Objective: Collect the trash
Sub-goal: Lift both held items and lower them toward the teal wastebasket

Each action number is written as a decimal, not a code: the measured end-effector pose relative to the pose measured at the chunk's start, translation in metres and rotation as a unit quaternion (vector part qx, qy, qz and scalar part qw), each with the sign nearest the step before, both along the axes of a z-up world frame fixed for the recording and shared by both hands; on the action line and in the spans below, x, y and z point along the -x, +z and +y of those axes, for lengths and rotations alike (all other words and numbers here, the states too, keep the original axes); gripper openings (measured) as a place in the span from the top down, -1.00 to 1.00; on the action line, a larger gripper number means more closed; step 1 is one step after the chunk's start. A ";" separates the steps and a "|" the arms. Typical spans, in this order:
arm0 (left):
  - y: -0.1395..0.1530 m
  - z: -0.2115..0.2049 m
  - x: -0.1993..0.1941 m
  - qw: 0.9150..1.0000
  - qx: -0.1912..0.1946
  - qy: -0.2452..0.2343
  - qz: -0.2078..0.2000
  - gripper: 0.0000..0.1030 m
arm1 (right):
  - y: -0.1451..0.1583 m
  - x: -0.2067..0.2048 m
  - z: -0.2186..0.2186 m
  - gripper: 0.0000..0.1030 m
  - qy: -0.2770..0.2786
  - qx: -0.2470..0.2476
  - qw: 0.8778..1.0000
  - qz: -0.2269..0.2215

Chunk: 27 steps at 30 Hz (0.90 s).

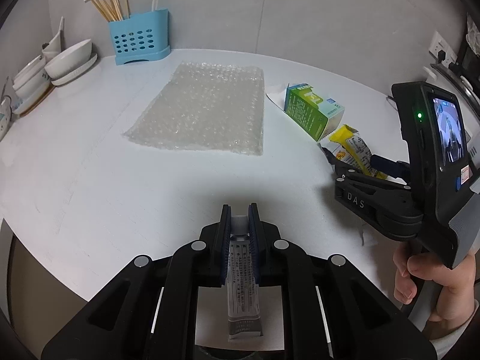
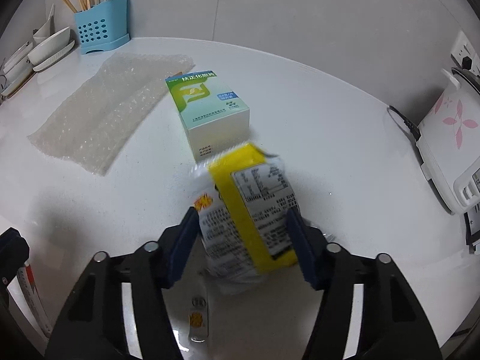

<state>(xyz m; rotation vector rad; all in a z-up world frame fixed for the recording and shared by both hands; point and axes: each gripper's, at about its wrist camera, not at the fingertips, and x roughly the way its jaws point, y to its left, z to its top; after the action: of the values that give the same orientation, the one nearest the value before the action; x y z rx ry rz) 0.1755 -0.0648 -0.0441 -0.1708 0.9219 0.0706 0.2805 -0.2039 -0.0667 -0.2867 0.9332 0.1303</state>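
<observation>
My left gripper (image 1: 239, 210) is shut on a grey ointment tube (image 1: 242, 273), cap pointing forward, held above the near edge of the white table (image 1: 90, 180). My right gripper (image 2: 243, 213) is closed around a yellow and white snack wrapper (image 2: 252, 210), which sits between the blue pads (image 2: 301, 243); it also shows in the left wrist view (image 1: 355, 150). A green and white medicine box (image 2: 207, 111) lies just beyond the wrapper, also in the left wrist view (image 1: 312, 111). A sheet of bubble wrap (image 1: 204, 108) lies flat mid-table, seen too in the right wrist view (image 2: 111, 108).
A blue utensil holder (image 1: 139, 37) with chopsticks stands at the back. Stacked white bowls (image 1: 66, 63) sit at the left. A white rice cooker (image 2: 450, 138) with a cord stands at the right. A small flat packet (image 2: 198, 312) lies under the right gripper.
</observation>
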 end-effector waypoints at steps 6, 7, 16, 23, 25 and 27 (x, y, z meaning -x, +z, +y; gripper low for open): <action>0.005 0.004 0.003 1.000 0.002 -0.001 -0.002 0.78 | 0.006 0.002 -0.008 0.71 -0.018 -0.013 1.000 -0.003; 0.005 0.004 0.003 1.000 0.001 -0.001 -0.002 0.78 | 0.008 0.002 -0.011 0.77 -0.022 -0.017 1.000 -0.002; 0.017 0.005 0.012 1.000 0.000 -0.007 -0.009 0.78 | 0.030 0.020 -0.022 0.96 -0.029 -0.042 0.998 -0.025; 0.033 0.006 0.028 1.000 -0.001 -0.013 -0.021 0.78 | 0.052 0.048 -0.028 0.96 -0.025 -0.062 0.997 -0.046; 0.038 0.006 0.035 1.000 0.000 -0.016 -0.025 0.78 | 0.060 0.059 -0.029 0.96 -0.023 -0.068 0.996 -0.054; 0.043 0.007 0.042 0.999 0.001 -0.019 -0.029 0.78 | 0.067 0.071 -0.029 0.96 -0.022 -0.075 0.995 -0.062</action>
<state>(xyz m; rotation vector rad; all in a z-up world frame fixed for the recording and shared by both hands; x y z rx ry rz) 0.1337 -0.0582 -0.0008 -0.1565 0.8669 0.0287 0.2093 -0.2333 0.0006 -0.1341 0.8009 0.1391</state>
